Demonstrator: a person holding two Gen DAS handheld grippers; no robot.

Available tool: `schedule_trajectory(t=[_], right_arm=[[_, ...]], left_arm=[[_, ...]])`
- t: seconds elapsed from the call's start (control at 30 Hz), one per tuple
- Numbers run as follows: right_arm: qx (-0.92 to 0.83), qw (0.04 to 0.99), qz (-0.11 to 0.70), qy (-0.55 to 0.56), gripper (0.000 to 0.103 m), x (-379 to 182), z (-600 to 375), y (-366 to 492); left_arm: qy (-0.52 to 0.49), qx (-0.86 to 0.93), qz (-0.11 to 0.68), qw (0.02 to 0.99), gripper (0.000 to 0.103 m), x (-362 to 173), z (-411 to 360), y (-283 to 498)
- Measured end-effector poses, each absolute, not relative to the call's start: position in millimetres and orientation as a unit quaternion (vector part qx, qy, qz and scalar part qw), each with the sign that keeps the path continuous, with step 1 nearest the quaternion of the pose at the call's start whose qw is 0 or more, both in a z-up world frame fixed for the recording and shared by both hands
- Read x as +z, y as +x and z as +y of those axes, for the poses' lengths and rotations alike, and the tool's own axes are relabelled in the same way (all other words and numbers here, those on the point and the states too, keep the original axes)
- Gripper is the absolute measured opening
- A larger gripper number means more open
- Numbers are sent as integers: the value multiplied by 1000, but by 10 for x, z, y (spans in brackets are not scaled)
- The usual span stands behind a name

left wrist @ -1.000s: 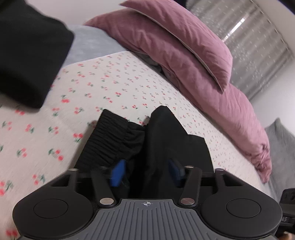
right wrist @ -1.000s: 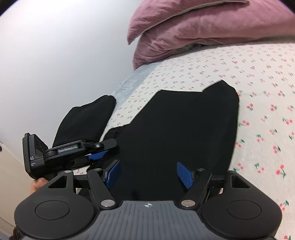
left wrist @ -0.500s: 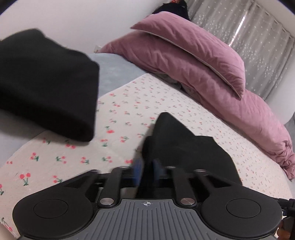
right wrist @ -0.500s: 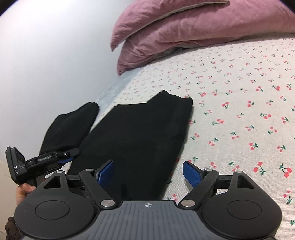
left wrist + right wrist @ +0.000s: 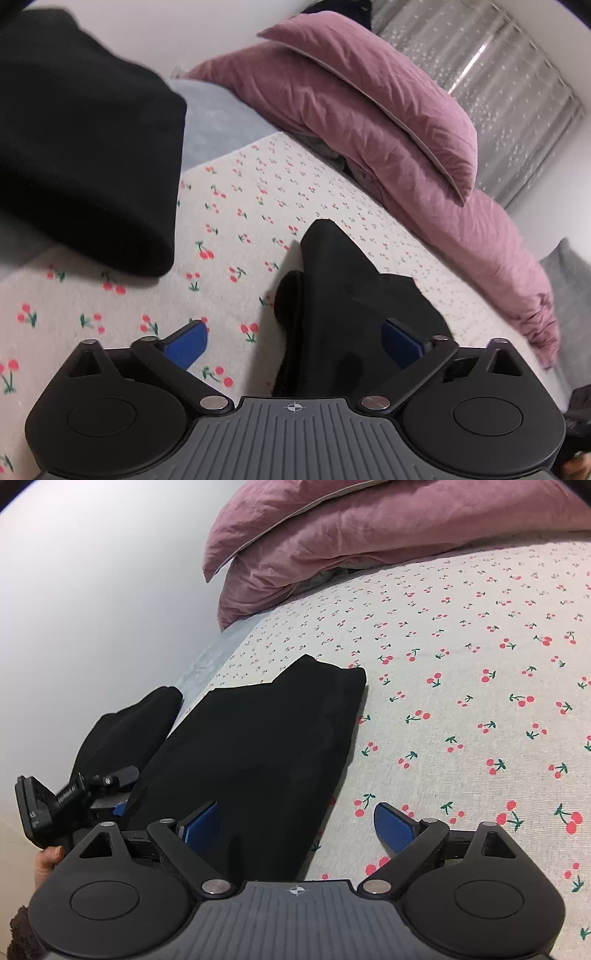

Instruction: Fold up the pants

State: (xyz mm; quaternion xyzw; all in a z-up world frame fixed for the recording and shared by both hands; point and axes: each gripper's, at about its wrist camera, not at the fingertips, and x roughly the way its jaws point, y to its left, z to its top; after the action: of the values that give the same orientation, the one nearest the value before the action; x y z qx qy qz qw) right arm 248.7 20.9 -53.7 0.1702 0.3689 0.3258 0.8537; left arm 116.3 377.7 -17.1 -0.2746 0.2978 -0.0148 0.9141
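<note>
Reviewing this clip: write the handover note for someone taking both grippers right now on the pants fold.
Left gripper: jaws have just been opening, now wide, pants edge between them but not pinched.
Right gripper: jaws also just opened, empty, straddling the near corner.
Pants: folded flat on the cherry-print sheet; another black bundle lies beside them.
Done: fold laid and released.
Left: probably tidy the edges or fold once more.

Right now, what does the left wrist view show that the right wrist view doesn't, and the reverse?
Only the left wrist view shows the curtain and the left tool's open blue pads. Only the right wrist view shows the hand holding that tool and the right tool, open. Both show the folded black pants, a second black garment, the pink pillows and the cherry-print sheet.
</note>
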Motion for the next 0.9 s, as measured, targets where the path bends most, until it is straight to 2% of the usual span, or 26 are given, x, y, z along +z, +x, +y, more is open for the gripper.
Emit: schedule_trajectory(t=[0.13, 0.37, 0.43, 0.5, 0.53, 0.57, 0.6, 0.67, 0.7, 0.77, 0.9], right_arm=[[333, 847, 366, 196, 96, -585, 176, 2538], [344, 831, 347, 265, 97, -682, 198, 2670], [348, 823, 344, 290, 91, -714, 233, 2721], [344, 819, 345, 304, 78, -740, 279, 2758], [335, 821, 345, 309, 74, -752, 307, 2772], [326, 823, 345, 312, 61, -759, 325, 2782], [312, 824, 348, 321, 42, -782, 341, 2803], [289, 808, 362, 363, 22, -872, 326, 2859], [286, 800, 363, 383, 16, -903, 305, 2866], [284, 797, 354, 400, 13, -900, 264, 2833], [281, 807, 330, 401, 12, -812, 83, 2740]], left_arm=[[-250, -48, 322, 912, 103, -166, 3766, 1230], [-303, -107, 340, 884, 103, -223, 3899, 1292], [-323, -117, 343, 874, 101, -247, 3923, 1338], [-352, -132, 341, 862, 99, -281, 3949, 1395], [-366, -143, 341, 854, 89, -306, 3944, 1429], [-379, -154, 345, 845, 77, -345, 3935, 1471], [-384, -147, 350, 841, 71, -380, 3921, 1505], [-391, -135, 353, 839, 37, -439, 3897, 1556], [-409, -129, 353, 831, 35, -485, 3900, 1569], [-454, -130, 341, 813, 27, -558, 3901, 1548], [-480, -129, 335, 800, 23, -591, 3727, 1489]])
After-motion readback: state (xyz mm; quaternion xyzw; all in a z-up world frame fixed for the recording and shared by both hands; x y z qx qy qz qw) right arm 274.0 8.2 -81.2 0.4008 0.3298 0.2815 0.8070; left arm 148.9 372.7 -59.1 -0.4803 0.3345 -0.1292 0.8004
